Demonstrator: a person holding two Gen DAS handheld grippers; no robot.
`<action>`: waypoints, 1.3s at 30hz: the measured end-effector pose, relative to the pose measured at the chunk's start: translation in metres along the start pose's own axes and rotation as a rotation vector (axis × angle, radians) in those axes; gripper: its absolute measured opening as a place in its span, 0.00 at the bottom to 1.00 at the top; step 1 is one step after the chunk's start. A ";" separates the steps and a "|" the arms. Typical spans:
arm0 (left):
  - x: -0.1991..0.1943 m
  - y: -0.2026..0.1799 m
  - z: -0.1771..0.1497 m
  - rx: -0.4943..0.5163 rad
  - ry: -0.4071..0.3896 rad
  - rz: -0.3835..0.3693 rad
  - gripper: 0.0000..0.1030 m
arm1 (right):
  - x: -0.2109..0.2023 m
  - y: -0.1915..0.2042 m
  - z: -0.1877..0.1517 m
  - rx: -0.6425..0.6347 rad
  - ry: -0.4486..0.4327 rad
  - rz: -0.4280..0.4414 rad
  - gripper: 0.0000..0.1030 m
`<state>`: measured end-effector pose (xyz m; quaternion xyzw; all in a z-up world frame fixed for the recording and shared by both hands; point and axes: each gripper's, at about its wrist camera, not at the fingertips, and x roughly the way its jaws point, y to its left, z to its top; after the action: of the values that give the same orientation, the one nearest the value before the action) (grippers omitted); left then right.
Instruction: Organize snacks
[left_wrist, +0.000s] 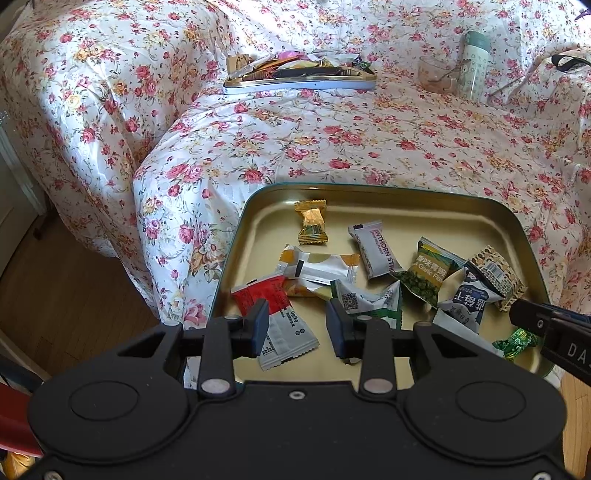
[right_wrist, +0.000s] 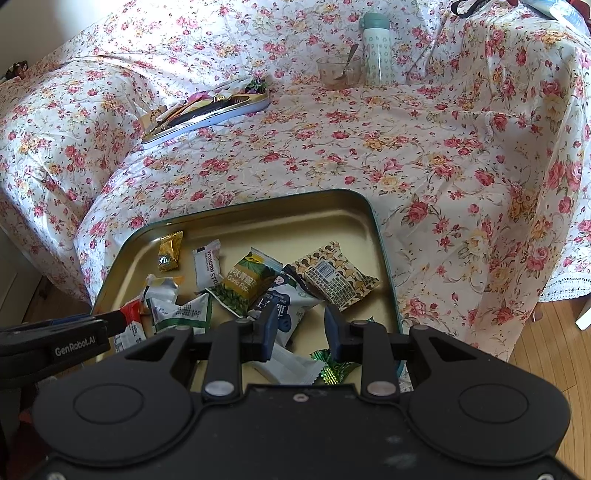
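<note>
Snacks (left_wrist: 369, 273) lie loose in the near tray (left_wrist: 436, 206); a second tray (left_wrist: 295, 85) at 12 o'clock seems filled. Left claw (left_wrist: 297, 326) and right claw (right_wrist: 300, 328) hang half open, empty; sorting stage unclear.

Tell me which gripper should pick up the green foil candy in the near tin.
Probably right. The right gripper hangs open almost directly over the green foil candy in the tin; the left gripper, also open, sits over the red and white packet.

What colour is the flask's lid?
Pale green lid, clearest in the right wrist view.
</note>
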<state>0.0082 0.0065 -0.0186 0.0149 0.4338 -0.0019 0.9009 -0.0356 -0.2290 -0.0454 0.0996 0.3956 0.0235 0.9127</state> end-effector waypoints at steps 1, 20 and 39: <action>0.000 0.000 0.000 0.001 0.001 -0.002 0.43 | 0.000 0.000 0.000 0.000 0.000 0.001 0.29; 0.003 -0.002 -0.001 0.004 0.016 -0.006 0.43 | 0.001 0.000 -0.001 -0.007 0.007 -0.003 0.29; 0.004 -0.005 -0.001 0.022 0.025 -0.007 0.43 | 0.001 0.000 0.000 -0.010 0.009 -0.012 0.29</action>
<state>0.0098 0.0012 -0.0223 0.0234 0.4451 -0.0096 0.8951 -0.0348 -0.2289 -0.0460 0.0926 0.4000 0.0206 0.9116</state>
